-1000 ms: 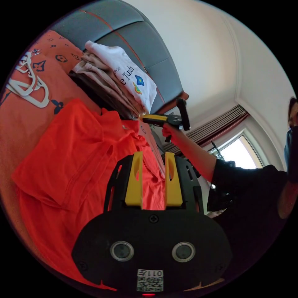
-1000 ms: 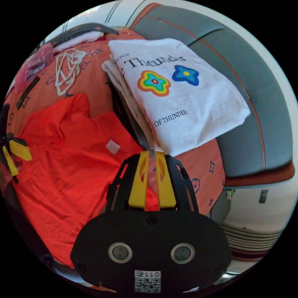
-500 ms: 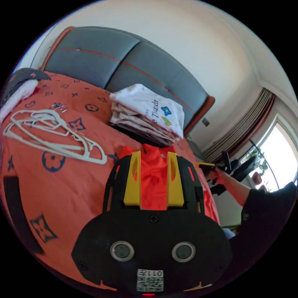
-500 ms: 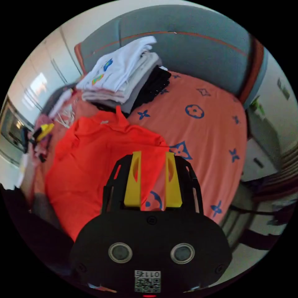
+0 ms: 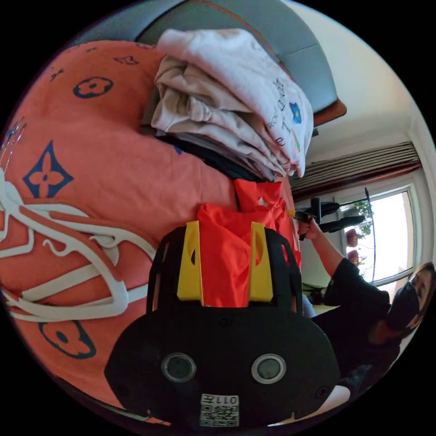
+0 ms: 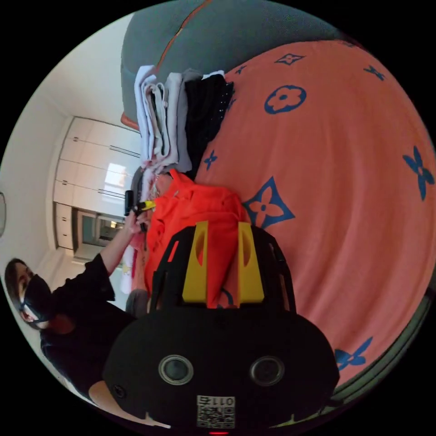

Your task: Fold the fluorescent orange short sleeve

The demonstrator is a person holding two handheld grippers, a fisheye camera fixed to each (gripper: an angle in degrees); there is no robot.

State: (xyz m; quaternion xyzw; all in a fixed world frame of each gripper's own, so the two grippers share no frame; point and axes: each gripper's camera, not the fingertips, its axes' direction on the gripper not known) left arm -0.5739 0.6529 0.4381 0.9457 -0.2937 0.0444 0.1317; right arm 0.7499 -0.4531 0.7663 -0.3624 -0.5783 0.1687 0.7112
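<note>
The fluorescent orange short-sleeve shirt (image 5: 227, 254) lies bunched on the bed, its collar end toward a stack of folded clothes. My left gripper (image 5: 225, 263) is low at one side of it, jaws open, with orange cloth showing in the gap. In the right gripper view the shirt (image 6: 195, 213) runs off to the left from my right gripper (image 6: 223, 263), which is also open over the shirt's edge. Each gripper shows small in the other's view, held in a hand: the right gripper (image 5: 300, 216) and the left gripper (image 6: 141, 206).
Folded clothes are stacked (image 5: 236, 104) (image 6: 177, 122) against the grey headboard (image 5: 290, 45). White hangers (image 5: 68, 272) lie on the orange patterned bedspread (image 6: 340, 181). The person in a black top (image 5: 363, 313) (image 6: 77, 313) stands at the bedside, with a window (image 5: 390, 236) behind.
Both cameras have dropped low and rolled sideways, to opposite sides of the shirt. The right jaws, close together a second ago, are wider apart. The shirt is more bunched than it was.
</note>
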